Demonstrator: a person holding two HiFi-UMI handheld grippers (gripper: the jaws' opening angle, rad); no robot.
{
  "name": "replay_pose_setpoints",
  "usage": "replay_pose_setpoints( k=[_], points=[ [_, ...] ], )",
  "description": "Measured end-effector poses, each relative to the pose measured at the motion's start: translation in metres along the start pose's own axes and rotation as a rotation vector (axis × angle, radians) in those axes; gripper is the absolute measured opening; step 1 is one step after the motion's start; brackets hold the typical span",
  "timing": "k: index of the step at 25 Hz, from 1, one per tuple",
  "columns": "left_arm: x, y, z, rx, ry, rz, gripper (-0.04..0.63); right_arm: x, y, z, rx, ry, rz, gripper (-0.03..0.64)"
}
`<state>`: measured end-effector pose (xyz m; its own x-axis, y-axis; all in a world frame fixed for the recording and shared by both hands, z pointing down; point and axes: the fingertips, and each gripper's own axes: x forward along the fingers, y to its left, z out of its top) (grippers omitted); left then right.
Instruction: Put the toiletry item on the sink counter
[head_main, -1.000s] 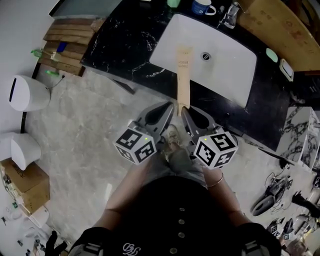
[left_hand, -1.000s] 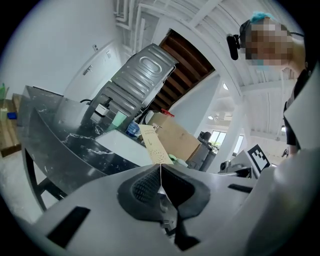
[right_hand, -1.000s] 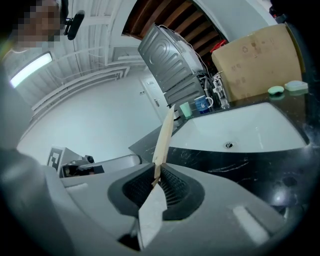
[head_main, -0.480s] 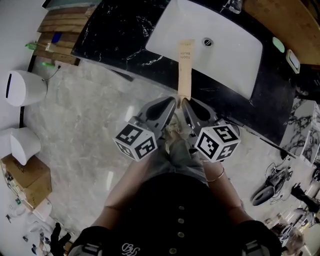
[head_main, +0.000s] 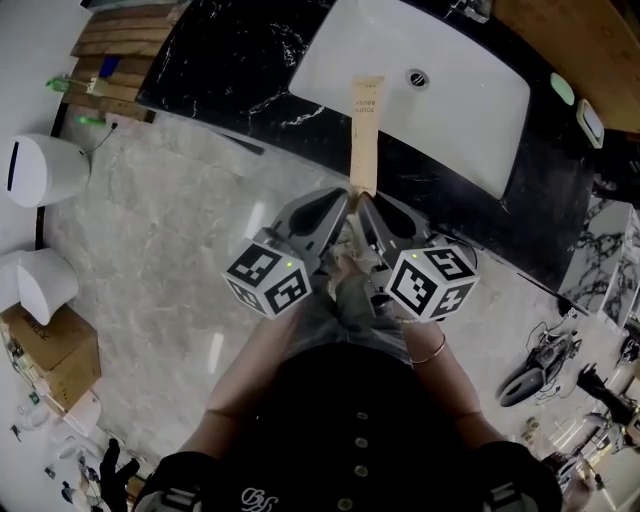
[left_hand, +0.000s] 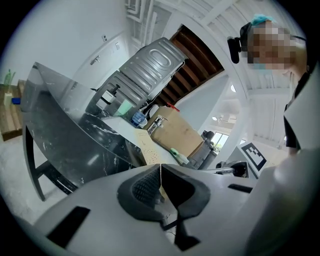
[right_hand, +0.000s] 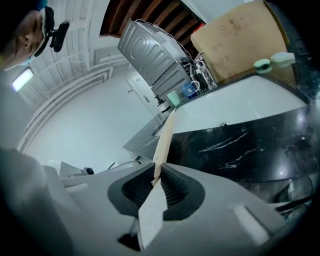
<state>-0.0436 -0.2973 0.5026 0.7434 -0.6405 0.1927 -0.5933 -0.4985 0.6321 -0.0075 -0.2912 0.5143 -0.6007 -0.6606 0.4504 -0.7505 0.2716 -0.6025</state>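
A long, slim tan toothbrush box (head_main: 364, 130) reaches out over the white sink basin (head_main: 450, 90) set in the black marble counter (head_main: 230, 60). Both grippers meet at its near end. My right gripper (head_main: 368, 205) is shut on the box, which runs as a thin tan edge (right_hand: 165, 140) out from between the right gripper's (right_hand: 156, 177) pads toward the counter. My left gripper (head_main: 345, 200) is closed from the other side. In the left gripper view a thin edge sits pinched in the left gripper (left_hand: 160, 172), and the box's dotted face (left_hand: 146, 145) shows just beyond.
Two white bins (head_main: 40, 170) and a cardboard carton (head_main: 55, 365) stand on the marble floor at left. Wooden slats (head_main: 110, 40) lie by the counter's left end. A green soap dish (head_main: 562, 88) and a brown board (head_main: 580, 40) sit behind the basin.
Both grippers have sunk a little together with the box and rolled slightly. The hold on the box looks the same.
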Motion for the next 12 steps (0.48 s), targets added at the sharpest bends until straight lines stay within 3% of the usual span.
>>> replay_pose_setpoints(
  k=[9,12],
  points=[
    [0.0024,0.0021,0.0000,-0.004,0.003,0.000,0.012,0.0001,-0.0001,0.0026,0.062,-0.012,0.035,0.049],
    [0.0037,0.0005,-0.0014,-0.003,0.007,-0.005,0.012,-0.0014,-0.0022,0.0032,0.061,-0.017,0.025,0.086]
  ],
)
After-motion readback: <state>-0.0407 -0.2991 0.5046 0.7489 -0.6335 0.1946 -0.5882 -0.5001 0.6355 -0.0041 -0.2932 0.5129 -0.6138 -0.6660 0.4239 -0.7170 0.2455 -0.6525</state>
